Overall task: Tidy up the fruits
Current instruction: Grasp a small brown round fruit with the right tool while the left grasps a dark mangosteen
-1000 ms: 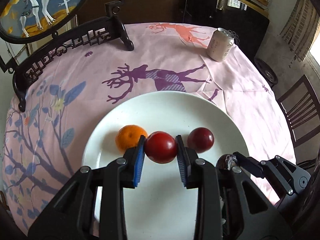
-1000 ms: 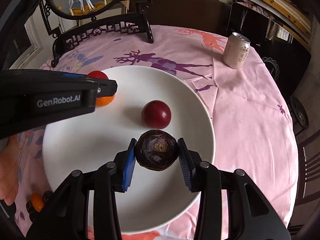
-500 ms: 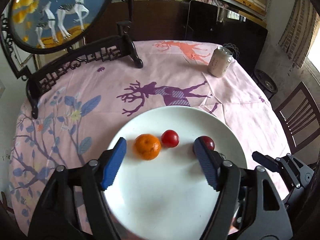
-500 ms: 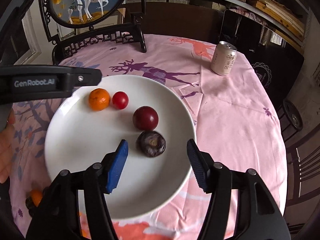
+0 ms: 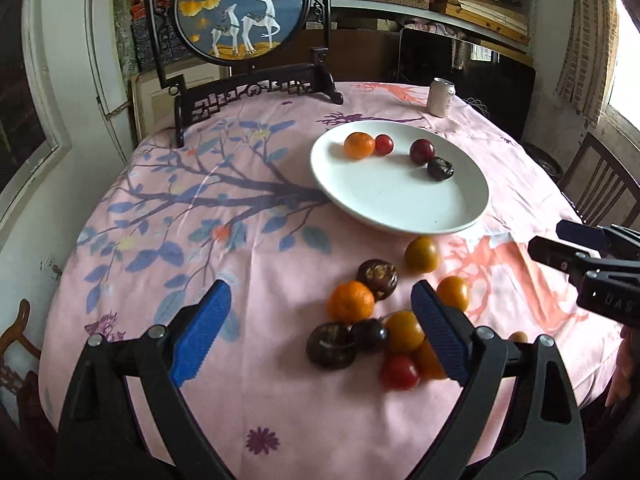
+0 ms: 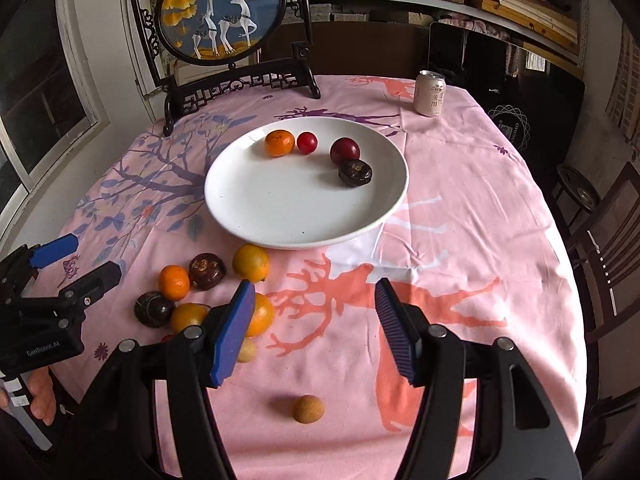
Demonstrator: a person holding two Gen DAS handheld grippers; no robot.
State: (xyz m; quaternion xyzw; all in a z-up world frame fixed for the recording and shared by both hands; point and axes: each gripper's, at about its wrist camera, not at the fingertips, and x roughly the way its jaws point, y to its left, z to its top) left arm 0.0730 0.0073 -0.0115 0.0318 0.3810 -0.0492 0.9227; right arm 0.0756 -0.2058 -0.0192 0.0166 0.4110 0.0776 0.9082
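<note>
My left tongs just widened, empty, over loose fruit near the desk's front edge. My right tongs gape empty. Plate mid-desk holds four fruits.

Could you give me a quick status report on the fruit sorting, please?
Left gripper open, jaws just widened, empty. Right gripper open, empty. Four fruits on white plate; loose pile on the cloth. Nothing in the way.
</note>
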